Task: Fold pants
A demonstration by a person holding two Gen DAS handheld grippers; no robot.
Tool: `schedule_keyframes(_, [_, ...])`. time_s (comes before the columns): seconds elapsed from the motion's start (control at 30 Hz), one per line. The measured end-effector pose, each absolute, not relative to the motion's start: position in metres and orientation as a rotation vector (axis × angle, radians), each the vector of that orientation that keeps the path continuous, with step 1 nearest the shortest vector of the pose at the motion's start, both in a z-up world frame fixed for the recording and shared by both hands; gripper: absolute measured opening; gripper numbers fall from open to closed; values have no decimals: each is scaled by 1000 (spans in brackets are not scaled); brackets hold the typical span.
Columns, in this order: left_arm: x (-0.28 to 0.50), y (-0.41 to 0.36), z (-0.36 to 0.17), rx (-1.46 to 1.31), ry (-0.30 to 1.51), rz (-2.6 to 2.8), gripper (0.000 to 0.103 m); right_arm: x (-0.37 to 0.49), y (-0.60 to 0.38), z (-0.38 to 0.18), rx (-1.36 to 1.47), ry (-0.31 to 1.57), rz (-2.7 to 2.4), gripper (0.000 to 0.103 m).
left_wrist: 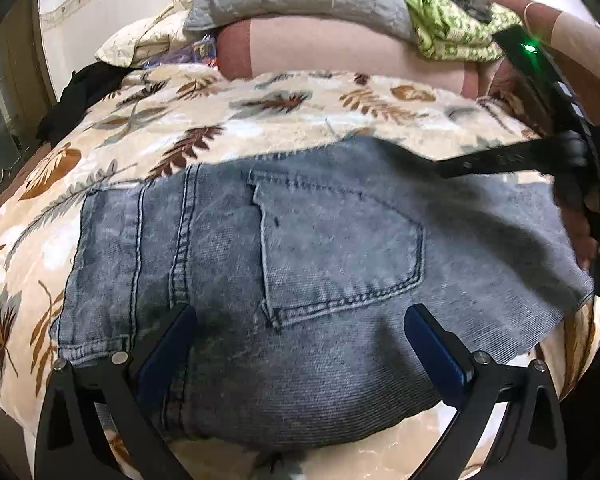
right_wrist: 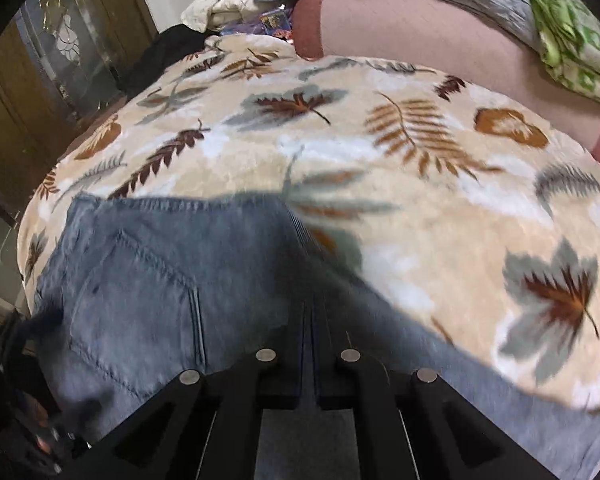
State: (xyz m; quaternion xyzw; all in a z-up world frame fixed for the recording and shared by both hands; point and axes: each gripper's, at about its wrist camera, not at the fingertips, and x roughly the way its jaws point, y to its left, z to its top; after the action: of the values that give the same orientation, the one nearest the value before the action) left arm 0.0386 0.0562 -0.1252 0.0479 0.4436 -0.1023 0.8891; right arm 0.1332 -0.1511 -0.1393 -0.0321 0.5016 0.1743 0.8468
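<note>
Lying on leaf blanket, jeans between spread left hand-held gripper fingers.

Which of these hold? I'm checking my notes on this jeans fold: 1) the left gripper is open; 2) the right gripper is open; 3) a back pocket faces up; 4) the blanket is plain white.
1) True: the left gripper is open over the jeans.
2) False: the right gripper is shut, with denim pinched between its fingers.
3) True: the pocket faces up.
4) False: the blanket is beige with a leaf print.
</note>
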Motion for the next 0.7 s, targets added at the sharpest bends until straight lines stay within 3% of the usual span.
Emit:
schedule_keyframes(0.27, [43, 57, -144, 146, 960, -123, 103, 116, -167, -164, -4, 1085, 271, 5])
schedule_keyframes(0.7, [42, 51, -140, 171, 976, -64, 103, 35, -212, -139, 125, 1039, 225, 5])
